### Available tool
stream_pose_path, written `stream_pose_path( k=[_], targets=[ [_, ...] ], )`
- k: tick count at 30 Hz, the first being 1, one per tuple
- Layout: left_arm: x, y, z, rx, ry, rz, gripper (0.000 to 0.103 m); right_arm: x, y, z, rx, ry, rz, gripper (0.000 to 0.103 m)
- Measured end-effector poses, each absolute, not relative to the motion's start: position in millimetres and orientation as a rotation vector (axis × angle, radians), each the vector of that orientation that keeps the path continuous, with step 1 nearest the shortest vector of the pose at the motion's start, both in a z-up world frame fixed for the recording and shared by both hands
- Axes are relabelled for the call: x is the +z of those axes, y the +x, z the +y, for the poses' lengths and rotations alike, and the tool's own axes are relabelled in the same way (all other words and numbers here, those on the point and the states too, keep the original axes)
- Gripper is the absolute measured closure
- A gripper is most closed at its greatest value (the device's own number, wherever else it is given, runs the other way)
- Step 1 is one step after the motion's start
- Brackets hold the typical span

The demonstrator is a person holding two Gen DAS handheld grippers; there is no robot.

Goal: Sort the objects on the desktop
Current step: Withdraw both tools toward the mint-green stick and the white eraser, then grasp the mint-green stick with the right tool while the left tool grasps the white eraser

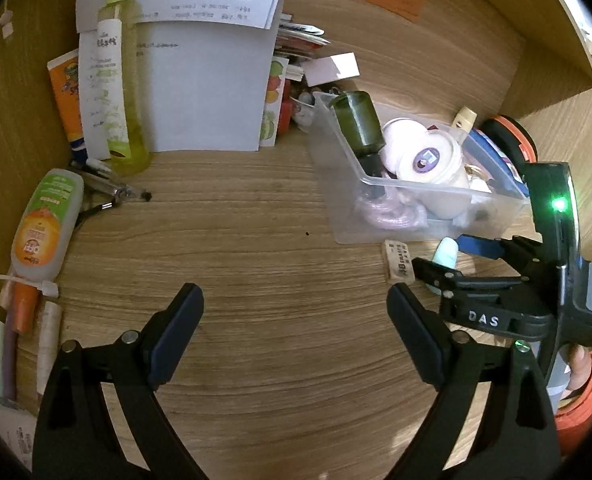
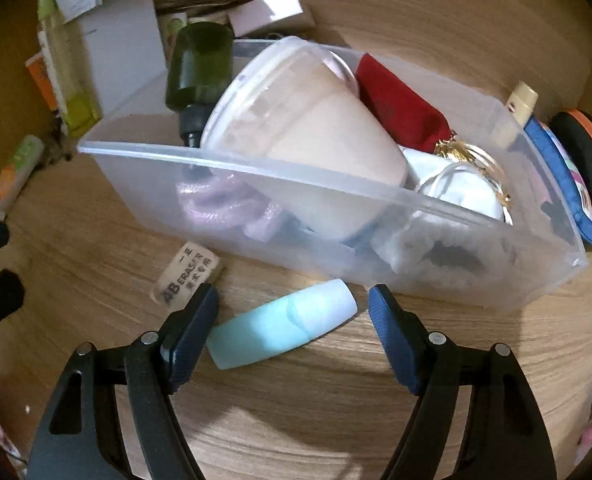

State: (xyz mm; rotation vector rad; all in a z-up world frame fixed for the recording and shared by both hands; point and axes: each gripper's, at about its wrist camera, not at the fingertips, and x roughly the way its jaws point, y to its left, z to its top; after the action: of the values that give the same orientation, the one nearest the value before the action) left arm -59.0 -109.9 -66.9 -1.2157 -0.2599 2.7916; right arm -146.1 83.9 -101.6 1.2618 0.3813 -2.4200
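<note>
On a wood-grain desk (image 2: 336,412), the right gripper (image 2: 293,312) stands wide open at the bottom of its own view, its blue-padded fingers (image 2: 392,340) spread to either side of a pale blue tube (image 2: 283,330) that lies flat on the desk. The tube's lower left end sits just beside the left pad; whether they touch cannot be told, and the right pad is clear of it. Just beyond, across the centre of the frame, a clear plastic bin (image 2: 255,160) holds a dark green bottle (image 2: 199,68), a white tub (image 2: 308,128) and a red cloth (image 2: 400,108). An eraser (image 2: 185,276) lies at the bin's near wall, left of centre.

In the left wrist view, the left gripper (image 1: 296,304) hangs open over bare desk at the bottom of the frame, holding nothing. The right gripper appears at the right edge, by the bin (image 1: 376,216).
</note>
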Motion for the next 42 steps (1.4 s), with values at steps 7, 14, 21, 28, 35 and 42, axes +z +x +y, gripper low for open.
stream_pose_path(
  k=[7, 14, 21, 28, 35, 42],
  targets=[
    [-72, -71, -87, 2.726, -1.252, -0.2, 0.009, -104, -140, 103, -2.304, 1.221, 0.415, 0.031],
    [-81, -92, -51, 2.685, -1.304, -0.13, 0.009, -103, -138, 126, -2.287, 1.192, 0.413, 0.045],
    [-83, -107, -23, 2.722, -1.298, -0.033, 0.013, -101, -135, 129, -2.239, 1.138, 0.462, 0.063],
    [-93, -119, -20, 2.707, -1.374, -0.046, 0.044, -101, -133, 111, -2.141, 1.048, 0.57, 0.078],
    [-97, -125, -10, 2.742, -1.394, 0.029, 0.05, -103, -130, 116, -2.119, 1.042, 0.536, 0.08],
    [-96, -131, -1, 2.754, -1.382, 0.056, 0.066, -92, -130, 137, -2.126, 1.057, 0.422, 0.081]
  ],
)
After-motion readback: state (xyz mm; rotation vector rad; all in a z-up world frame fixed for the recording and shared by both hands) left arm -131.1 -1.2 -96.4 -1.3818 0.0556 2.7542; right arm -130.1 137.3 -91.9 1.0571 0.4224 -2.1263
